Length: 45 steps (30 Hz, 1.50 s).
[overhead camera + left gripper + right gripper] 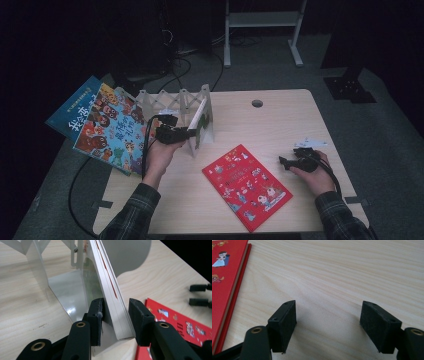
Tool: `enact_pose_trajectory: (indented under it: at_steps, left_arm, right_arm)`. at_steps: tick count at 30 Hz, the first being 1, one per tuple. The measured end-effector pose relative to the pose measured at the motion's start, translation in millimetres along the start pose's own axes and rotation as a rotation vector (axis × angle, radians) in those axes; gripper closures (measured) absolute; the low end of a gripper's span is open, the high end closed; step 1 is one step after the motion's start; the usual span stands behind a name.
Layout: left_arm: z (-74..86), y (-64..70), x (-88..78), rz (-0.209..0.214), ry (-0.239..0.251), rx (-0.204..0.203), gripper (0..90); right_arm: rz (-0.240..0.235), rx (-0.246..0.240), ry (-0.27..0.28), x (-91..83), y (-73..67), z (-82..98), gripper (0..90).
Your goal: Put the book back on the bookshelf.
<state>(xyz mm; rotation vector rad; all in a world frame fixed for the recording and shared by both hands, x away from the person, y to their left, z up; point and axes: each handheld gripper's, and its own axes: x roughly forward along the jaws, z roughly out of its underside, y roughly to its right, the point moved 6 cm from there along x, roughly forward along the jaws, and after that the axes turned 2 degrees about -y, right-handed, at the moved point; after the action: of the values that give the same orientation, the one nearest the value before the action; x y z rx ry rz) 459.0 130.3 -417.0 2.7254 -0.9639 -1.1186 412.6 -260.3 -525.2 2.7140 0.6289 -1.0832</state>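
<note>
Plaid-sleeved forearms are seen entering at the near edge of the table (280, 107); each hand is occupied by a black gripper. Between the forearms, near the front edge, a red book (246, 186) is laid flat, cover up, slightly skewed; it is touched by neither gripper. At the right, the right gripper (286, 162) is rested on the bare wood just right of the red book, its tips pointed left toward it; in the right gripper view its jaws are shown standing wide apart, with nothing between them and only tabletop beyond. Farther back and to the left, the left gripper (116, 315) is set at the near end of a white-paged book (111, 290); this book is stood on edge, leaning, in the right end slot of a white folding rack (172, 107). The jaws are closed in around the book's lower corner; the left pad is separated from the pages by a rack divider, and a narrow gap appears beside the right pad, so a firm grip cannot be confirmed. At the far left, two picture books (102, 125) are overlapped, overhanging the table edge.
</note>
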Motion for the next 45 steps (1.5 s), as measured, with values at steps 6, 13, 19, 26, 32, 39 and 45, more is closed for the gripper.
enact_pose_trajectory:
  at_steps: [6,13,19,26,32,39,45]
  left_arm:
    - [-9.0,-3.4,9.1,-0.018,0.026,-0.036,63.6]
    - [-15.0,0.1,19.0,0.0,0.047,-0.064,61.3]
    - [-17.8,12.2,18.6,0.062,0.068,-0.069,57.3]
    - [-20.3,19.5,21.8,0.104,0.073,-0.072,55.1]
    - [-15.3,17.5,21.7,0.086,0.037,-0.035,48.2]
    - [-12.5,14.2,17.2,0.083,0.03,-0.015,45.9]
    - [-12.3,13.8,14.6,0.081,0.031,-0.007,43.0]
  right_arm:
    - [-0.001,0.0,0.0,0.0,0.0,0.0,28.2]
    - [-0.001,0.0,0.0,0.1,0.0,-0.1,28.2]
    - [-0.001,0.0,0.0,0.1,0.0,-0.1,28.2]
    - [-0.002,0.0,0.0,0.0,-0.3,-0.1,28.3]
    - [-0.003,-0.002,0.0,0.1,-0.4,-0.1,28.3]
    - [-0.003,-0.004,0.0,0.0,-0.4,0.0,28.3]
    - [-0.003,-0.004,0.0,0.0,-0.4,0.0,28.3]
